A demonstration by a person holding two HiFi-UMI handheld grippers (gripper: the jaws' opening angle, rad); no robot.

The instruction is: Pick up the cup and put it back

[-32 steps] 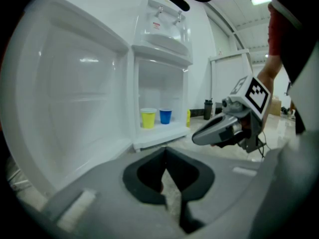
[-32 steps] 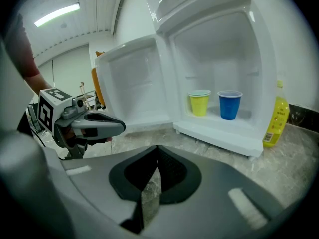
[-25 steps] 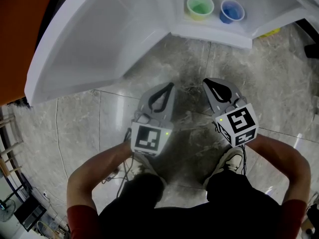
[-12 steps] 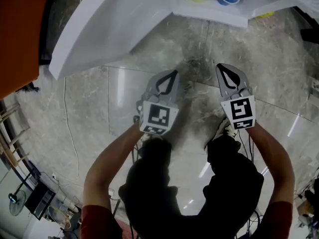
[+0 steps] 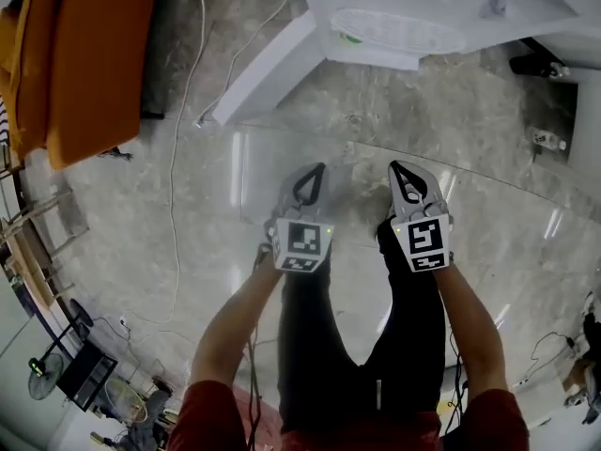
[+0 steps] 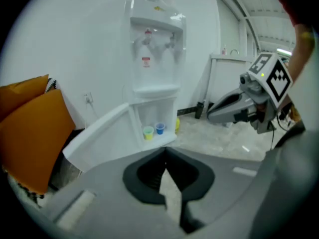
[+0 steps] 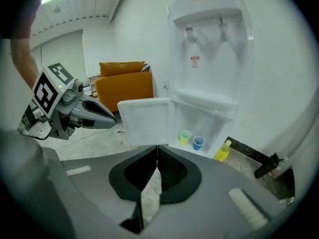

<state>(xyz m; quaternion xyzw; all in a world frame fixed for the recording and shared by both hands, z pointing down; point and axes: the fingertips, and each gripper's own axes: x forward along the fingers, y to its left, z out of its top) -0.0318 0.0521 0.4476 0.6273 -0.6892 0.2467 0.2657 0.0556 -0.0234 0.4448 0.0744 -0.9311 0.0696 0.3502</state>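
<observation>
As the person has stood, the left tongs [image 5: 319, 169] and right tongs [image 5: 395, 166] rose pressed together and empty, leaving the green cup [image 7: 185, 137] and blue cup [image 7: 198, 143] untouched in the open dispenser cabinet [image 7: 212, 126], so pickup looks unstarted.

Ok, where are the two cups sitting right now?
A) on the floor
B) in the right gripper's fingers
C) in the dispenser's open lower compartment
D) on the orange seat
C: the green cup and blue cup stand side by side inside the water dispenser's open compartment.
</observation>
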